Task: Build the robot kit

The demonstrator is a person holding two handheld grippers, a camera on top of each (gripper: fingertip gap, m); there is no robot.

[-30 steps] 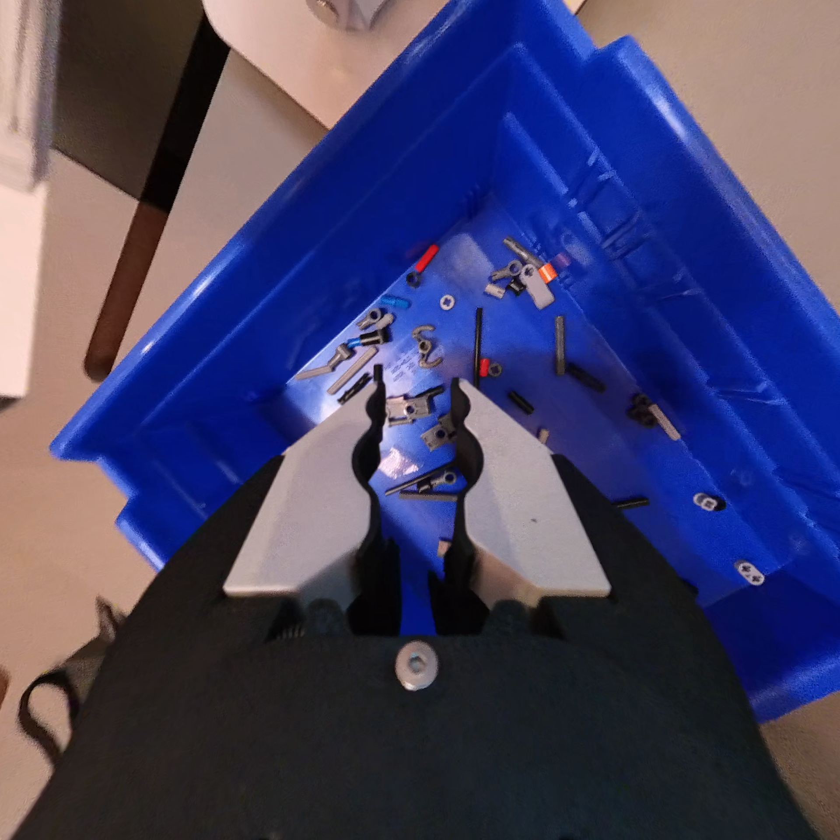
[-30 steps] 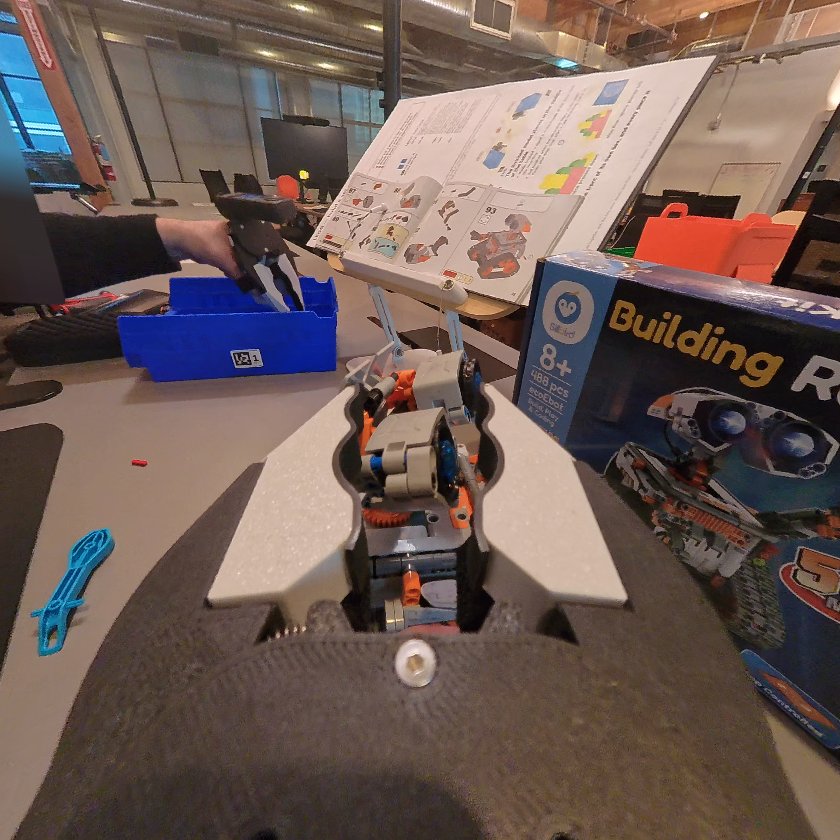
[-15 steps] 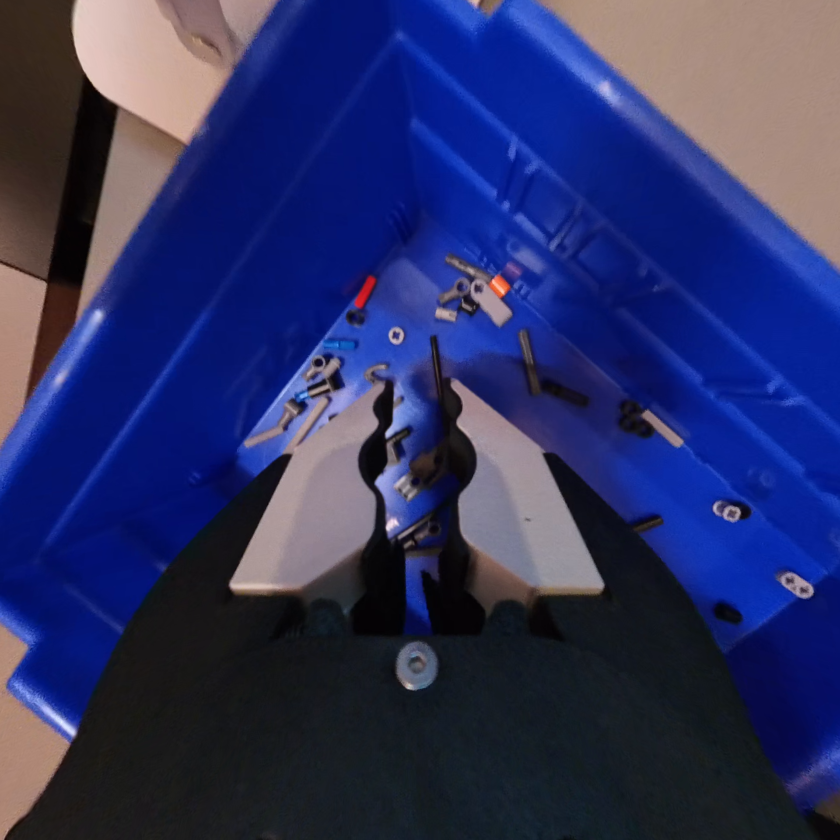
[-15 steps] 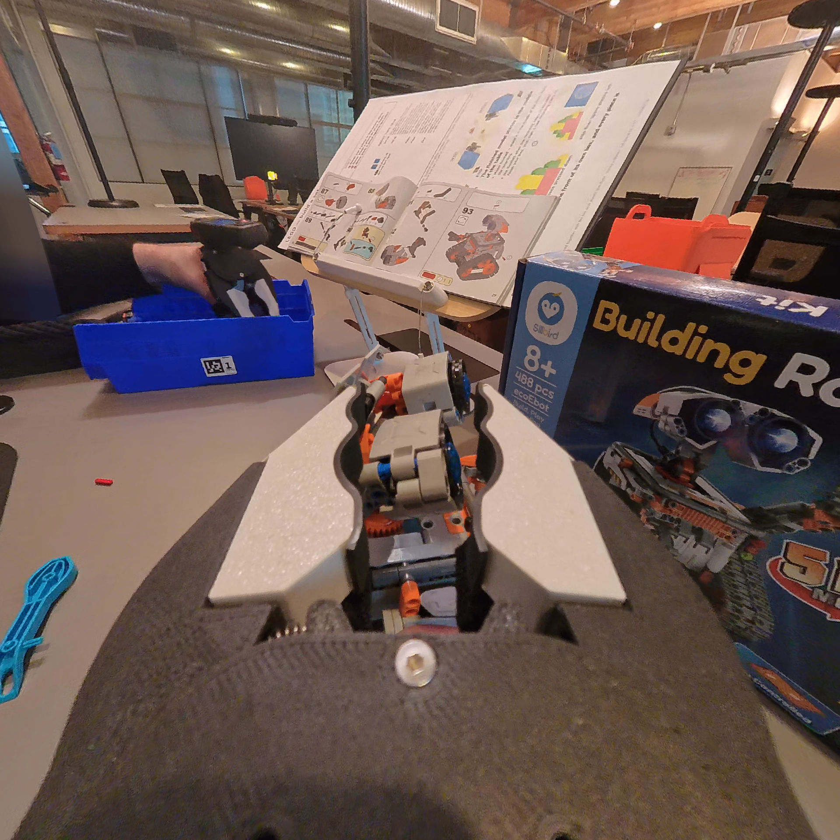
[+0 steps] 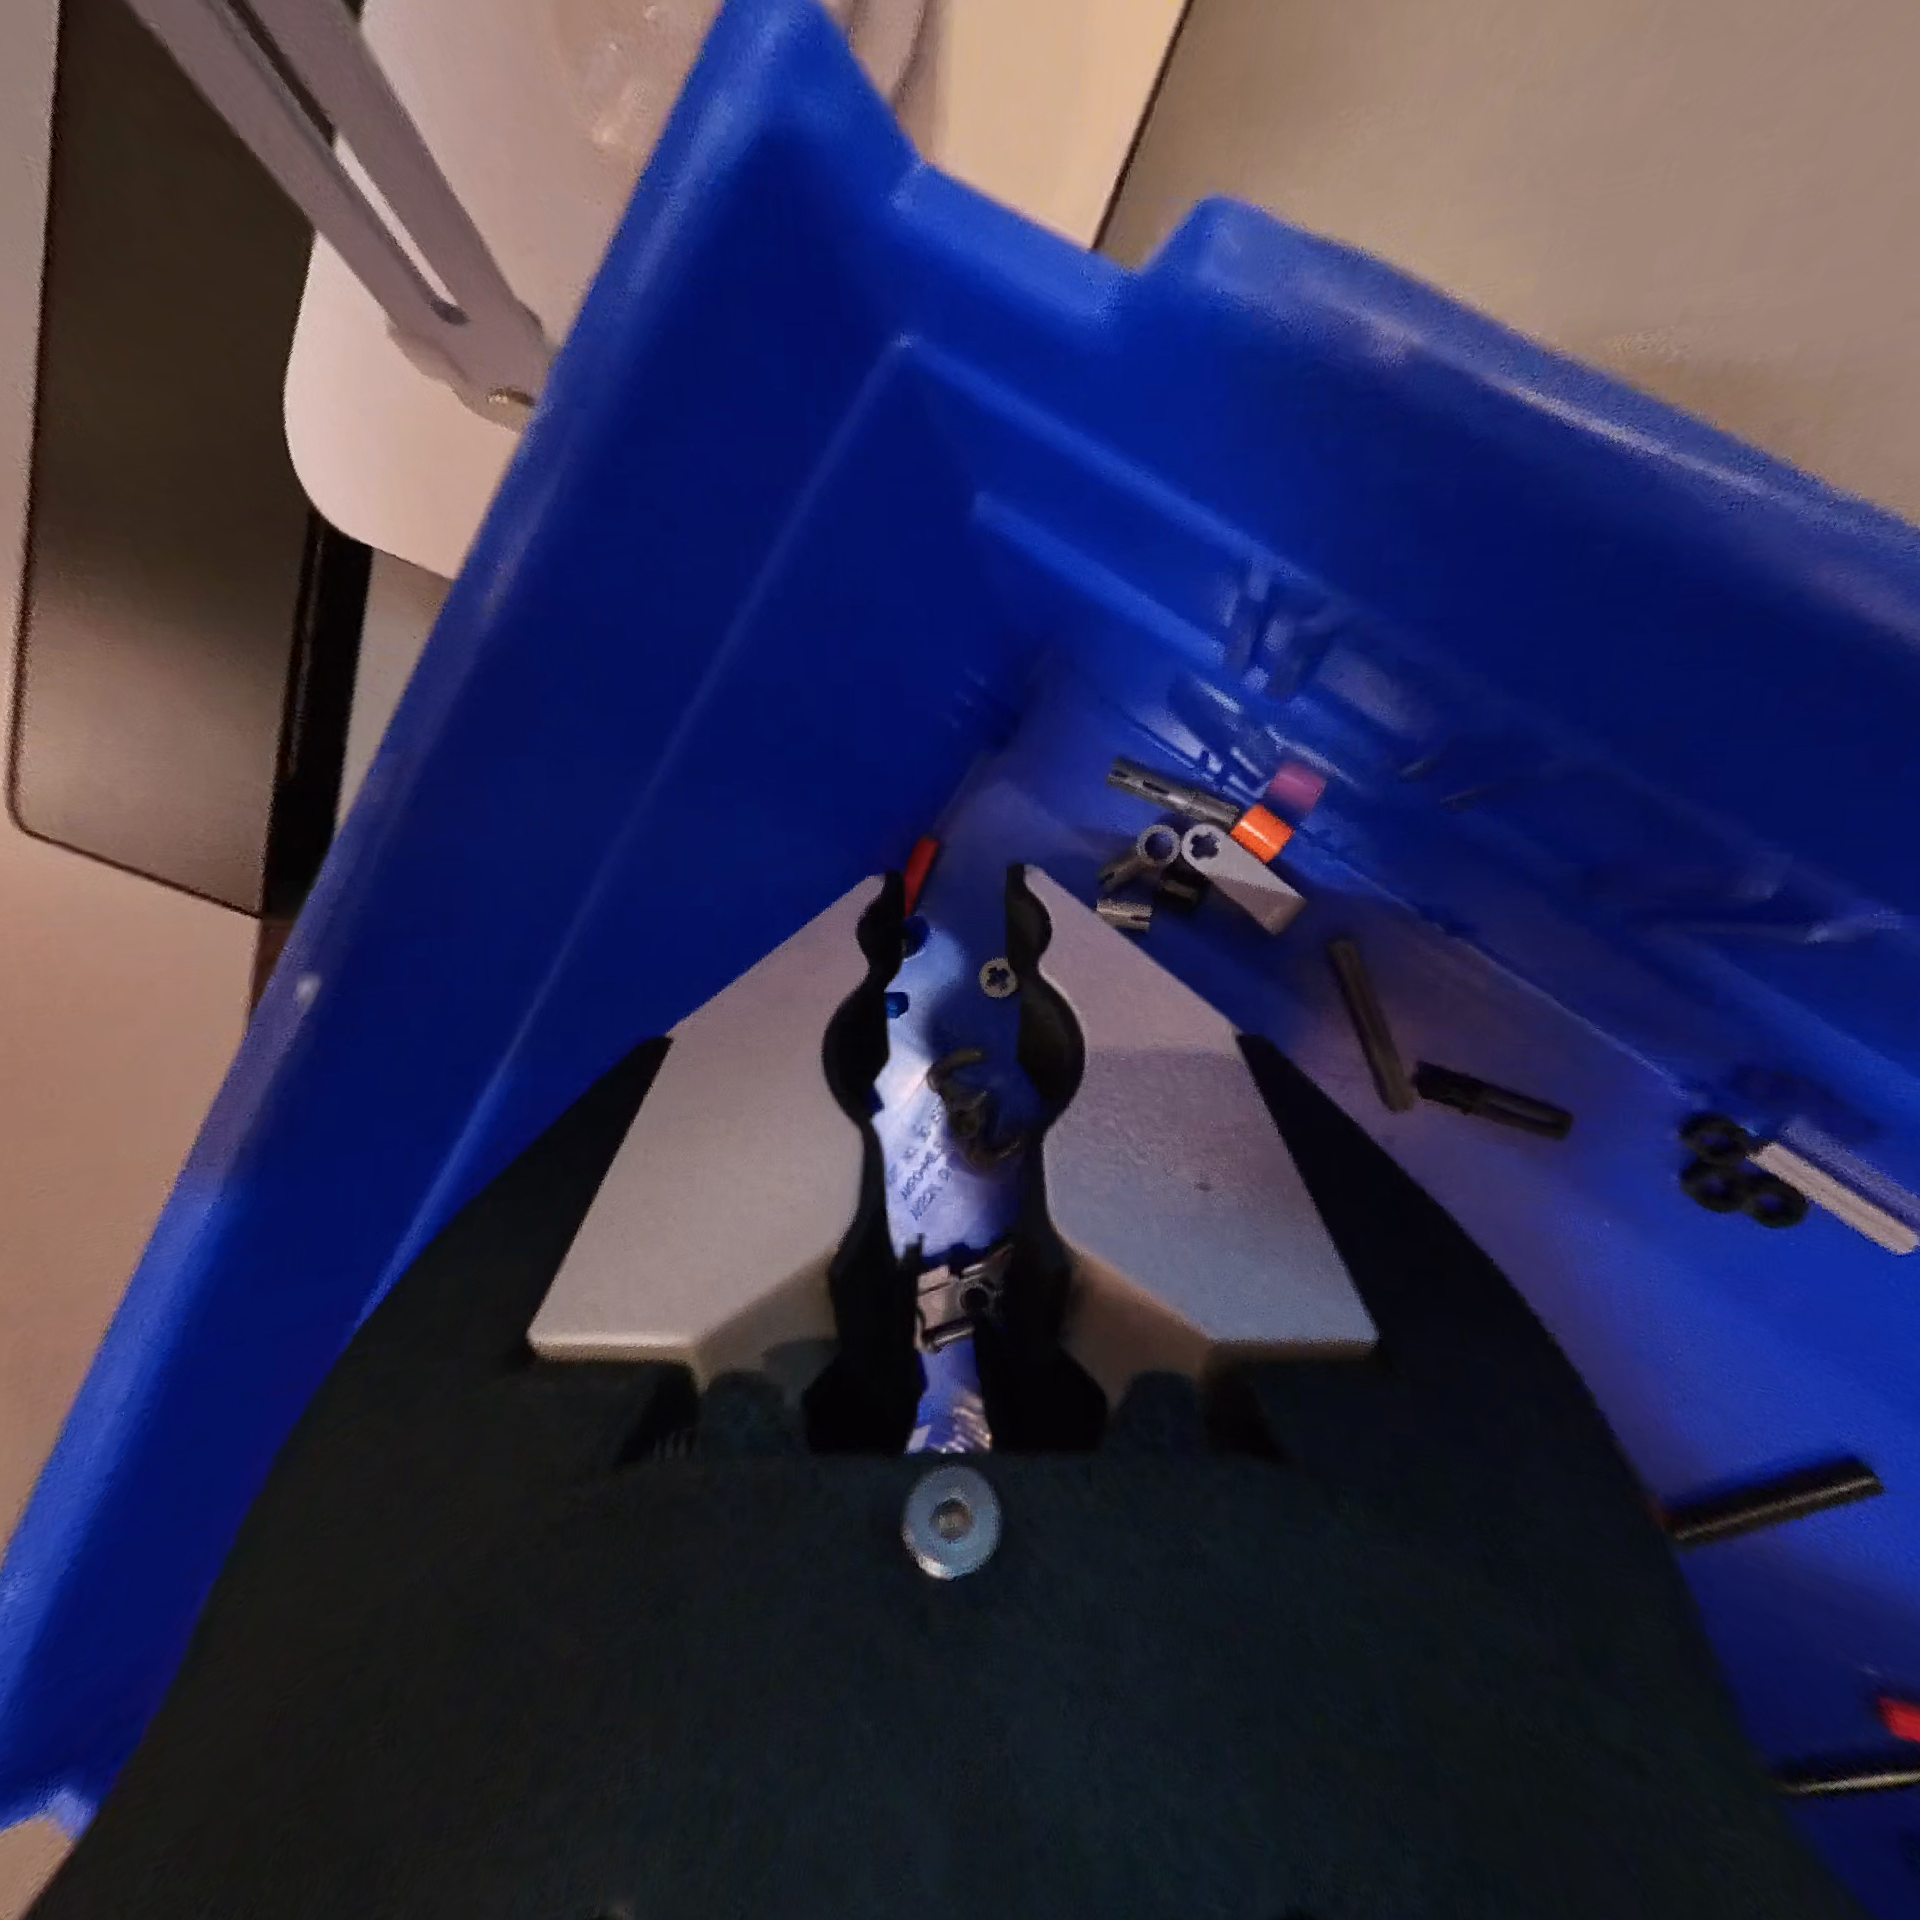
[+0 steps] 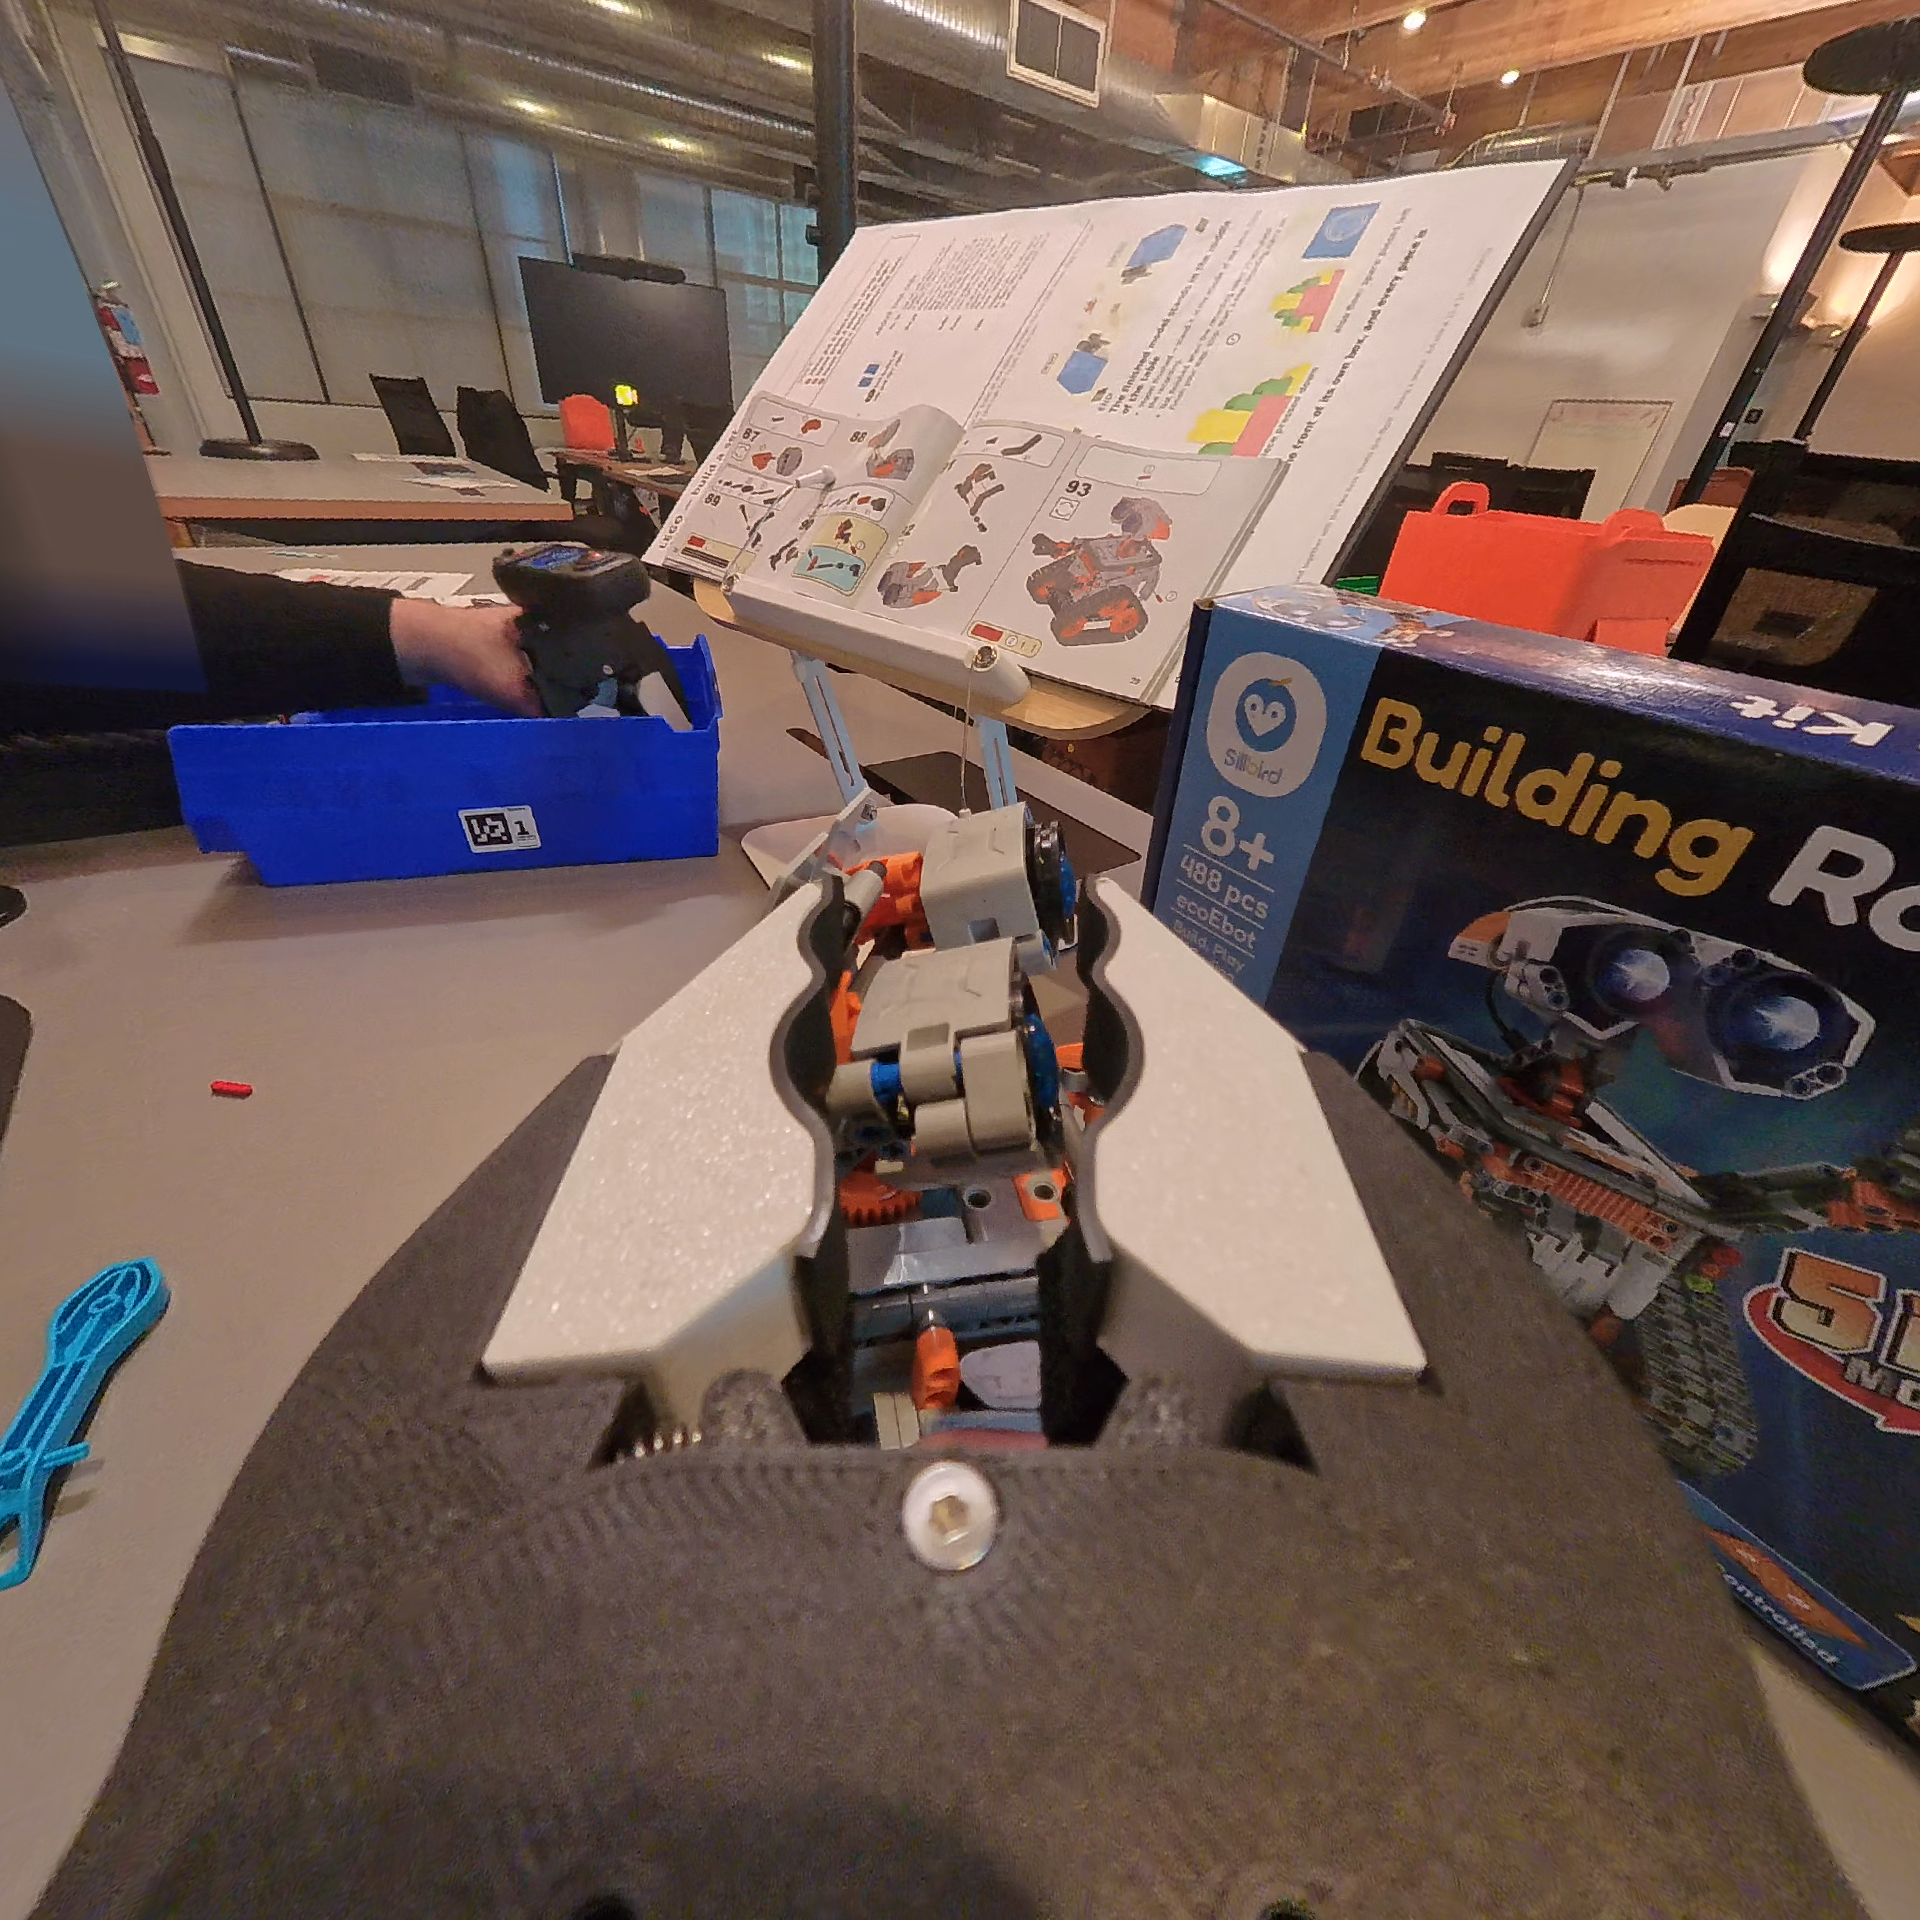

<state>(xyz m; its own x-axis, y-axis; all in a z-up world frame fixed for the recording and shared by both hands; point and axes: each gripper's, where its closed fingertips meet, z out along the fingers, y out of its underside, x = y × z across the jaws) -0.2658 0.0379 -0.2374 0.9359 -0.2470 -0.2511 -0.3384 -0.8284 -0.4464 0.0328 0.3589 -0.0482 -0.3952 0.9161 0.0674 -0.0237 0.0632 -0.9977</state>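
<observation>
My left gripper (image 5: 954, 883) is open and empty, low inside a blue bin (image 5: 727, 623), with its tips near the bin's far corner. Between its fingers on the bin floor lie a curved grey piece (image 5: 971, 1112) and a small grey connector (image 5: 961, 1299). A red pin (image 5: 920, 862) lies just past the left tip. Several grey, black and orange parts (image 5: 1247, 862) lie to the right. My right gripper (image 6: 961, 894) is shut on a grey, orange and blue brick model (image 6: 956, 1039) above the table. The right wrist view shows the bin (image 6: 416, 790) at the far left with the left gripper (image 6: 623, 696) in it.
An open instruction book on a stand (image 6: 1039, 457) is behind the model. A large kit box (image 6: 1558, 1039) stands at the right. A blue plastic tool (image 6: 73, 1361) and a loose red pin (image 6: 231, 1088) lie on the grey table at the left. An orange bin (image 6: 1538, 561) is at the back. Spacing between my two grippers at the tips: around 50 cm.
My left gripper has gone down and forward into the bin toward its far corner, still open. My right gripper keeps hold of the model and has barely moved.
</observation>
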